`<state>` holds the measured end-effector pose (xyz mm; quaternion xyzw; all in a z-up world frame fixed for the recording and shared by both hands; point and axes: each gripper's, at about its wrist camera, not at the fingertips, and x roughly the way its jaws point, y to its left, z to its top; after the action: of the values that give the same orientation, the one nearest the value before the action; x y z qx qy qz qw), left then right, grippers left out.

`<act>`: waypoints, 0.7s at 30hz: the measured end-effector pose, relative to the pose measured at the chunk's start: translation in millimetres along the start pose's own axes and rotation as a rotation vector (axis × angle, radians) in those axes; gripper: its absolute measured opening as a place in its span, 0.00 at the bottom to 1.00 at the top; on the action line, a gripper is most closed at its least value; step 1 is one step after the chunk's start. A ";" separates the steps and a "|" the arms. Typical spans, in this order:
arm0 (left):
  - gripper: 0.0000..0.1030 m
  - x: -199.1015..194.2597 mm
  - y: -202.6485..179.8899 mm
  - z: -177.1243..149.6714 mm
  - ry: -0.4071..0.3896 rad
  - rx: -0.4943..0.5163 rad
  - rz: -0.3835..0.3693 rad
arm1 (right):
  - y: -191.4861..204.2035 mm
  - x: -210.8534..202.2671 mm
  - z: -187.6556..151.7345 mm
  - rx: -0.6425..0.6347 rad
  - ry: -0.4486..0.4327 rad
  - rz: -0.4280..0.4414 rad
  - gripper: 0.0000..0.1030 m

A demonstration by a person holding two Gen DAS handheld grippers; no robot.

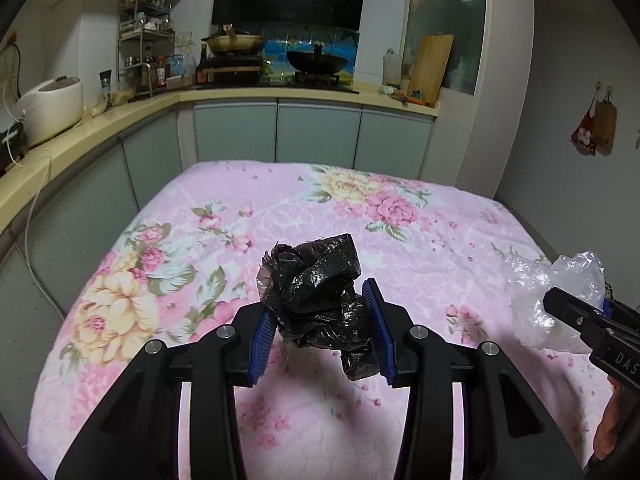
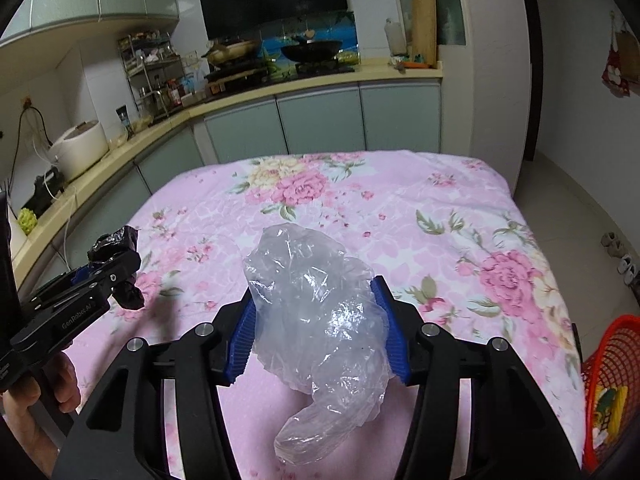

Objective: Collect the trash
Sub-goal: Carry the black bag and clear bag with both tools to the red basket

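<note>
Trash is in hand on both sides, left tongs [image 1: 320,320] clamping a black bag wad [image 1: 316,292] and right tongs [image 2: 320,332] a clear plastic wad [image 2: 316,320] above the floral table [image 2: 440,216]; next, presumably, carry to the red basket [image 2: 612,360].

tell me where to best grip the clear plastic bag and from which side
Grip the clear plastic bag across its crumpled middle bulk, coming from the near side and above, as the right gripper does: its blue pads already press both flanks. The wad is fat there, while the thin tail hanging below would likely slip.
</note>
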<state>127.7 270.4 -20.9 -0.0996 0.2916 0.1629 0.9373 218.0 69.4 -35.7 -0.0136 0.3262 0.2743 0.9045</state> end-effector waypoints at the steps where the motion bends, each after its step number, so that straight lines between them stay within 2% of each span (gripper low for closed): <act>1: 0.39 -5.6 -0.4 0.7 -0.006 0.000 0.002 | 0.2 -5.1 -0.2 -0.002 -0.007 -0.004 0.51; 21: 0.39 -91.5 -36.5 11.6 -0.130 0.052 -0.044 | -12.0 -103.7 4.0 0.033 -0.149 -0.027 0.51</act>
<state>75.9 217.2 44.9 -0.0708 0.2320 0.1410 0.9598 160.3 9.4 27.6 0.0176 0.2621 0.2570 0.9300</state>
